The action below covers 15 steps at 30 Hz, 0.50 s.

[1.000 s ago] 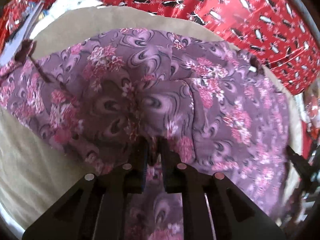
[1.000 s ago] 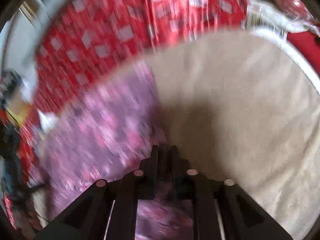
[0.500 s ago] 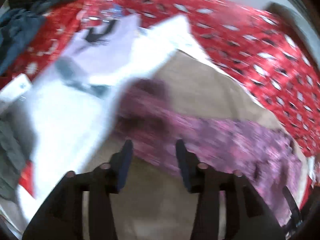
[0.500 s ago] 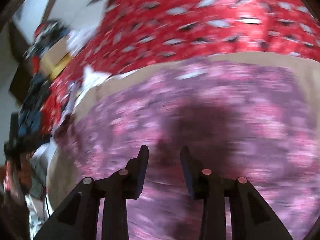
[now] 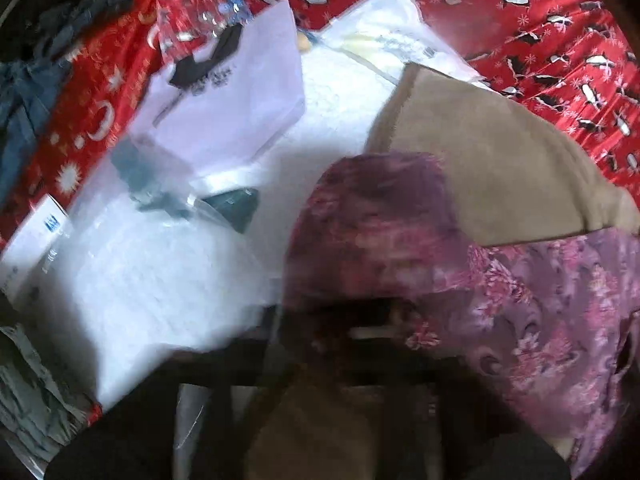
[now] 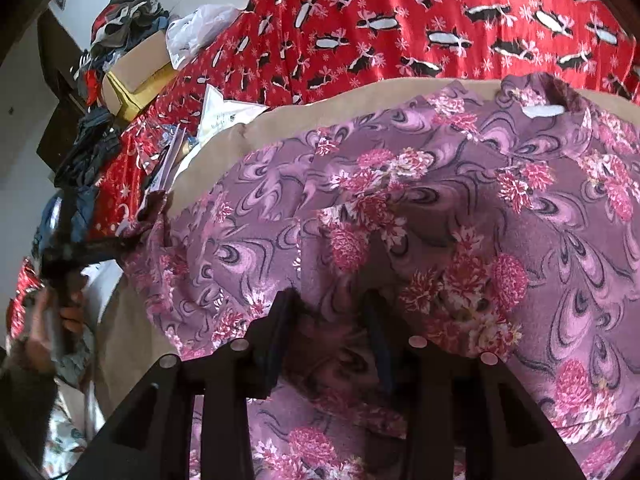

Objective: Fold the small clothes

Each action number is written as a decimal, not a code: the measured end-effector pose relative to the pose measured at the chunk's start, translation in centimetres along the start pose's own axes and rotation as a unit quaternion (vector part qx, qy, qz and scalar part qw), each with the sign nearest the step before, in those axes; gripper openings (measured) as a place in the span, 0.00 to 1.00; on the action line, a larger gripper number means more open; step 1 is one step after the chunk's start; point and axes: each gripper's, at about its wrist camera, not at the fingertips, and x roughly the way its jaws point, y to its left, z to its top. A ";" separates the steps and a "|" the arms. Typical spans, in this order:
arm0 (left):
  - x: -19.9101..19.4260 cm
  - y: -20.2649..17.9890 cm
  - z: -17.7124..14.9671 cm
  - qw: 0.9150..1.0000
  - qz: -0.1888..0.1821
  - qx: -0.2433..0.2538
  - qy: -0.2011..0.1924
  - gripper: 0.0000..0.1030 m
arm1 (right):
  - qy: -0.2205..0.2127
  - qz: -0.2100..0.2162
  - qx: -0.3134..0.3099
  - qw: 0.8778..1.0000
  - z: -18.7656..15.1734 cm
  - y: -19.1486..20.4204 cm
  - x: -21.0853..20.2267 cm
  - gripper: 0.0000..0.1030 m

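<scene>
A purple garment with pink flowers [image 6: 460, 208] lies spread on a tan cushion [image 6: 280, 120]. My right gripper [image 6: 332, 320] hovers over its middle with the jaws apart and nothing between them. In the left wrist view the picture is blurred; my left gripper [image 5: 340, 328] is at a folded-over corner of the garment [image 5: 372, 224], and the cloth covers the fingertips. The left gripper and the hand that holds it also show in the right wrist view [image 6: 64, 256], at the garment's left corner.
A red sheet with a penguin print [image 6: 400, 20] lies under the cushion. White papers and plastic bags [image 5: 200, 128] lie to the left of the cushion. A cardboard box [image 6: 136, 72] and dark clothes [image 6: 88, 148] sit at the far left.
Both grippers let go of the garment and opened. The left one swung to the garment's left corner. The right one moved back over the garment's middle.
</scene>
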 end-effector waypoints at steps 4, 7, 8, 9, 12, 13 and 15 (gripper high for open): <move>-3.9 0.6 0.3 0.997 -0.049 -0.040 -0.041 0.02 | -0.007 0.000 0.012 1.000 0.1 -0.4 -1.3 0.37; -7.3 -1.1 0.4 0.994 -0.083 -0.026 -0.063 0.02 | -0.023 -0.021 0.010 0.999 -0.2 -1.5 -3.0 0.38; -8.4 -2.0 0.3 0.993 -0.093 -0.019 -0.067 0.02 | -0.029 -0.032 0.010 0.999 -0.3 -2.0 -3.8 0.38; -9.5 -3.2 0.2 0.992 -0.103 -0.010 -0.073 0.02 | -0.037 -0.046 0.012 0.998 -0.4 -2.8 -4.7 0.38; -12.3 -6.8 -0.4 0.987 -0.136 0.009 -0.079 0.02 | -0.058 -0.085 0.025 0.994 -0.9 -5.5 -7.6 0.38; -13.0 -8.2 -0.5 0.986 -0.148 0.015 -0.079 0.02 | -0.066 -0.098 0.029 0.993 -1.1 -6.5 -8.7 0.38; -14.5 -11.1 -0.8 0.981 -0.175 0.027 -0.077 0.02 | -0.078 -0.122 0.037 0.989 -1.5 -8.4 -10.4 0.39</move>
